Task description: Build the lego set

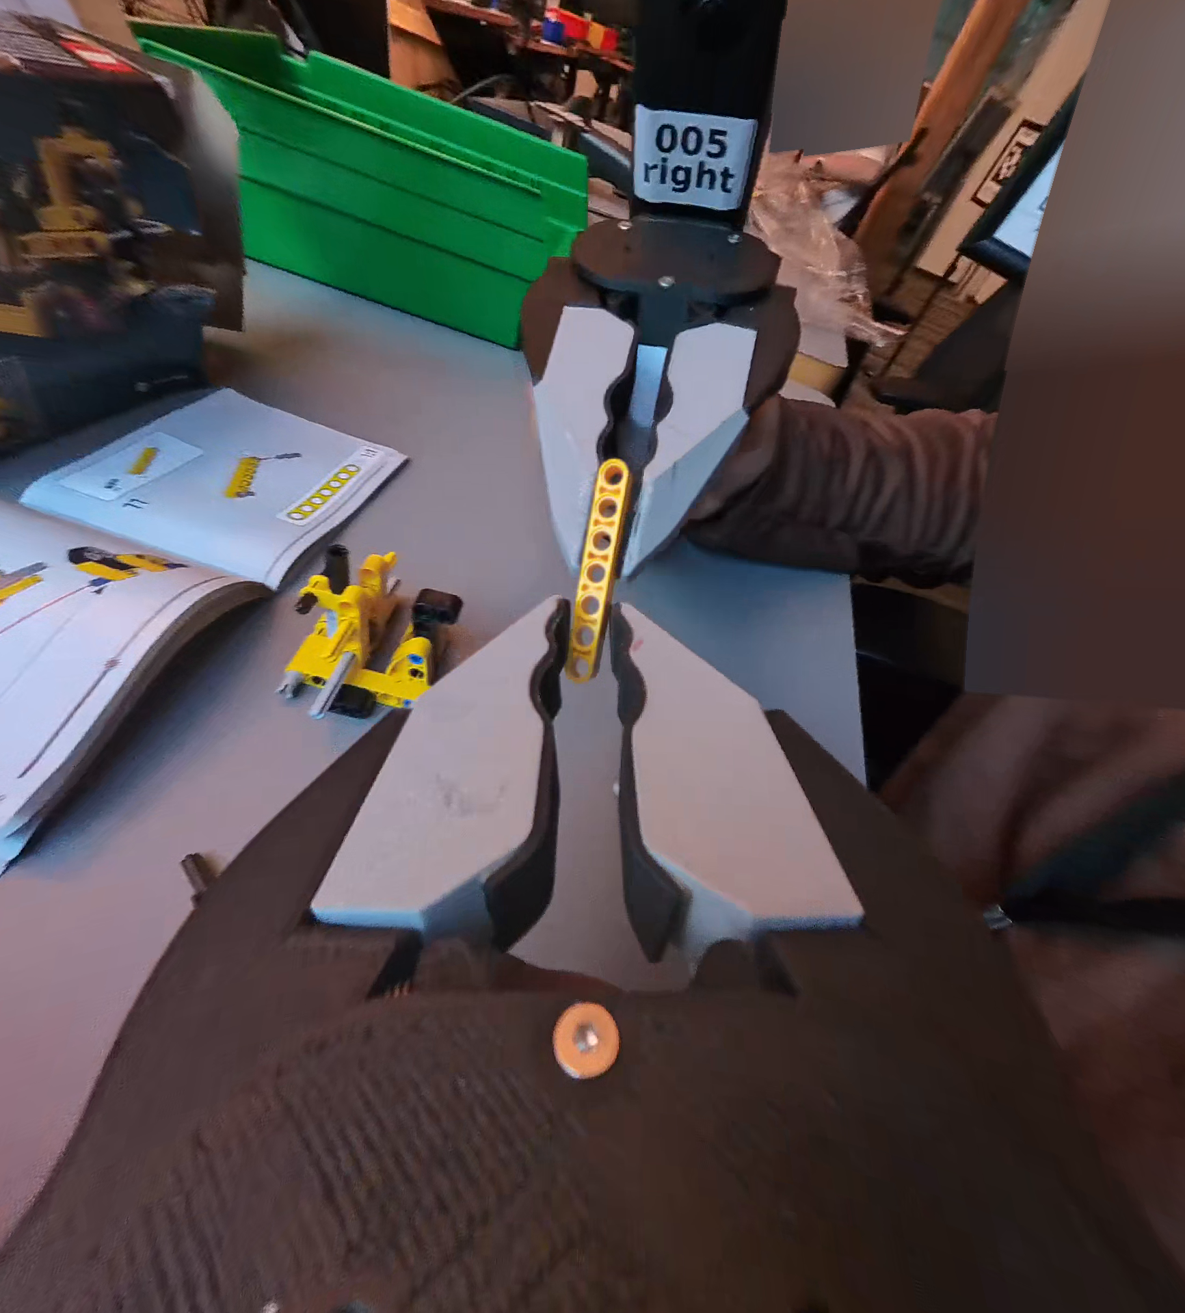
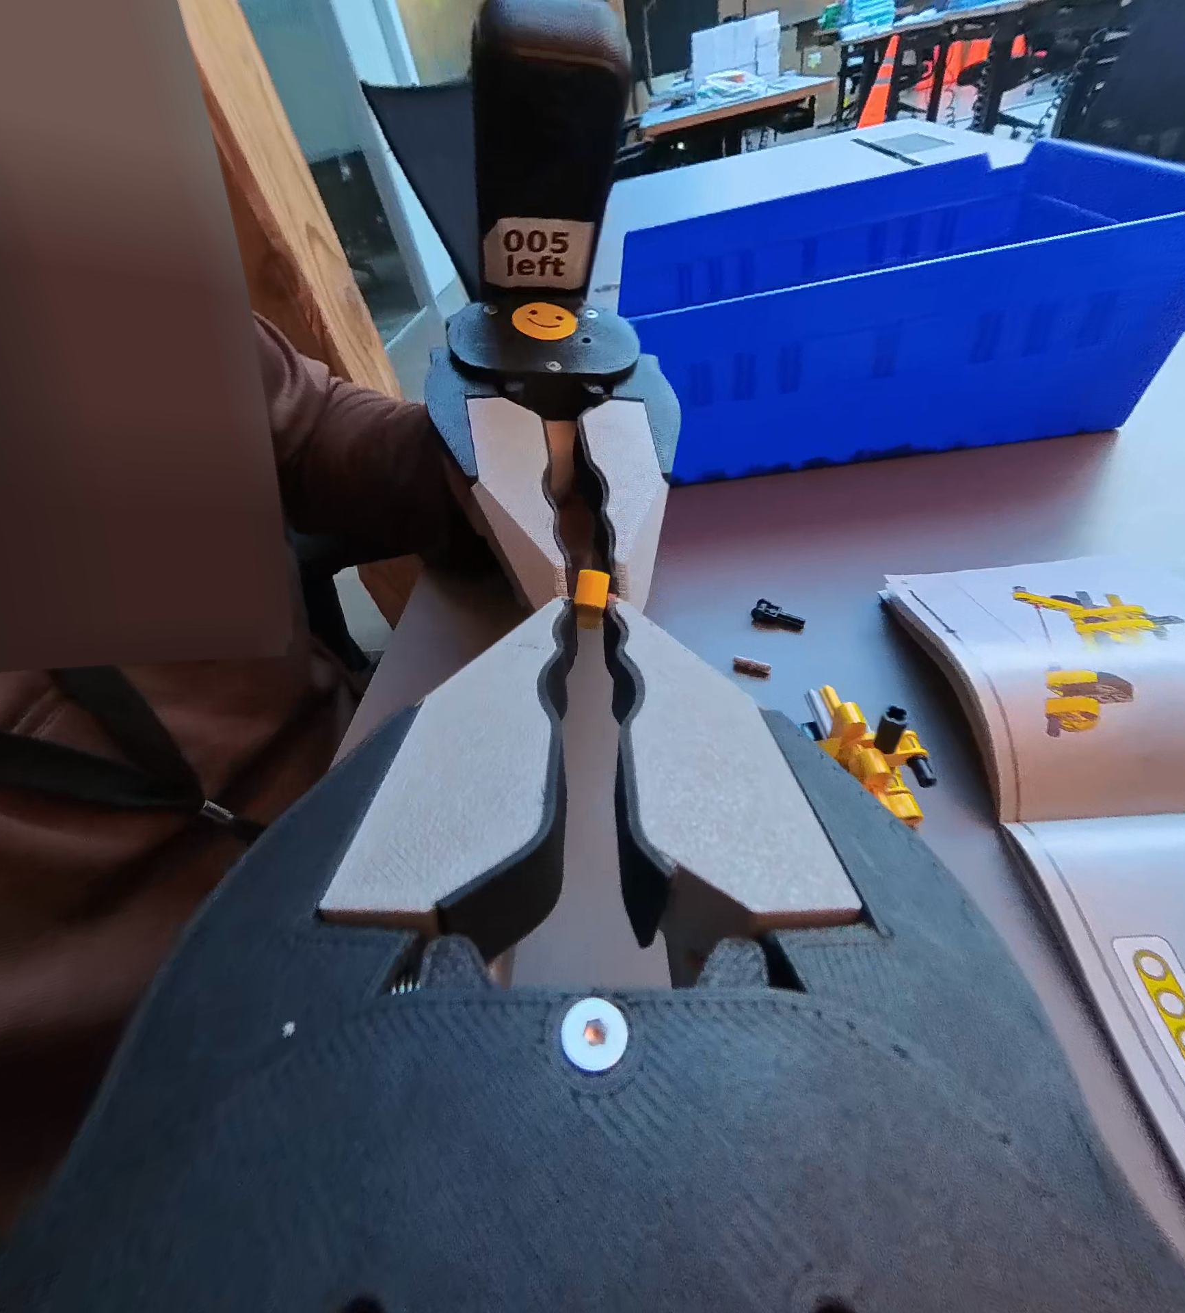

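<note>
well, here is how it stands from where i am.

left gripper (image 1: 586,614): its fingers are drawn in close around the lower end of the yellow beam (image 1: 595,570), with only a thin gap either side; whether the pads actually press the beam i cannot tell. seen from the right wrist view, the same gripper (image 2: 588,582) points toward the camera, tip to tip with the other.

right gripper (image 2: 588,612): narrowed nearly closed on the near end of the same beam (image 2: 590,595) (from here only its yellow end face shows). from the left wrist view this gripper (image 1: 619,519) comes in from the far side and has the upper end of the beam between its tips.

yellow beam: a long holed piece, held up off the table (image 1: 433,398), bridging the two grippers end to end, slightly tilted.

part-built model (image 1: 362,643): yellow and black, resting on the table just beside the open instruction booklet (image 1: 99,639), left of the grippers in the left wrist view; in the right wrist view it (image 2: 866,757) lies to the right.

loose pieces: a small black pin (image 2: 776,615) and a short brown one (image 2: 751,666) lie on the table near the booklet (image 2: 1072,675).

bins: a green bin (image 1: 390,213) behind the booklet, a blue bin (image 2: 930,334) on the far side of the table.

set box (image 1: 56,185): stands at the table's left, behind the booklet.
</note>
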`<action>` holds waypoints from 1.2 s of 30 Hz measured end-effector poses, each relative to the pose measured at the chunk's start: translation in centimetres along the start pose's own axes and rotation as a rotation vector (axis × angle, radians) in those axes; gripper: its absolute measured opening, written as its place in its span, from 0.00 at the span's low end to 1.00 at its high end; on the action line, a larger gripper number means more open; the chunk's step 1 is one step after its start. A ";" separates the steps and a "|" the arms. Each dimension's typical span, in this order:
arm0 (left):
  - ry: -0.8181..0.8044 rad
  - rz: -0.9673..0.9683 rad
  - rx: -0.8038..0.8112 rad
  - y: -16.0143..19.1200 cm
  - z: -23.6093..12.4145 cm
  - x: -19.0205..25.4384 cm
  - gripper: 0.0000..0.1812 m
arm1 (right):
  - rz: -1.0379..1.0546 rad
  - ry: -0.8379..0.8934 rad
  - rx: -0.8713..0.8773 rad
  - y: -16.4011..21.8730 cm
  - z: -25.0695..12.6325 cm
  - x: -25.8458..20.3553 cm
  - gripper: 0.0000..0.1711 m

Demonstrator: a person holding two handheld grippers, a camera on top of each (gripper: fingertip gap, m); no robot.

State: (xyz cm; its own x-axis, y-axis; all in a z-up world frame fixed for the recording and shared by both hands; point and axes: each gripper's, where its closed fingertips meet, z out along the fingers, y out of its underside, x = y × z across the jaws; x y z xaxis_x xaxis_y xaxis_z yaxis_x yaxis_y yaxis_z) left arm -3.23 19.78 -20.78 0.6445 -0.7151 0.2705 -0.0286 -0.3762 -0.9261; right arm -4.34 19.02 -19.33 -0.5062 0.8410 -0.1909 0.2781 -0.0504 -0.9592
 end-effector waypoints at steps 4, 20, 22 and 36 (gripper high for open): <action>0.015 -0.024 -0.012 0.1 0.1 0.0 0.03 | -0.021 0.038 -0.009 0.0 0.2 0.3 0.04; -0.031 -0.497 -0.048 3.8 -3.9 2.2 0.03 | -0.283 -0.054 -0.409 7.2 2.4 -3.0 0.12; -0.040 -0.575 -0.067 5.1 -4.1 1.9 0.02 | -0.299 -0.033 -0.454 7.9 2.6 -2.7 0.13; 0.000 -0.653 -0.121 5.9 -3.2 3.2 0.03 | 0.012 -0.033 -0.115 1.7 1.8 -1.5 0.15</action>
State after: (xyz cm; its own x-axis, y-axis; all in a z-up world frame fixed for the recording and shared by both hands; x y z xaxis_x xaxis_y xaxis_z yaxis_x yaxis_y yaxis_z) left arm -3.75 13.40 -24.53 0.5586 -0.3180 0.7661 0.2821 -0.7957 -0.5360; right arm -4.57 16.67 -21.07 -0.5282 0.8226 -0.2107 0.3750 0.0033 -0.9270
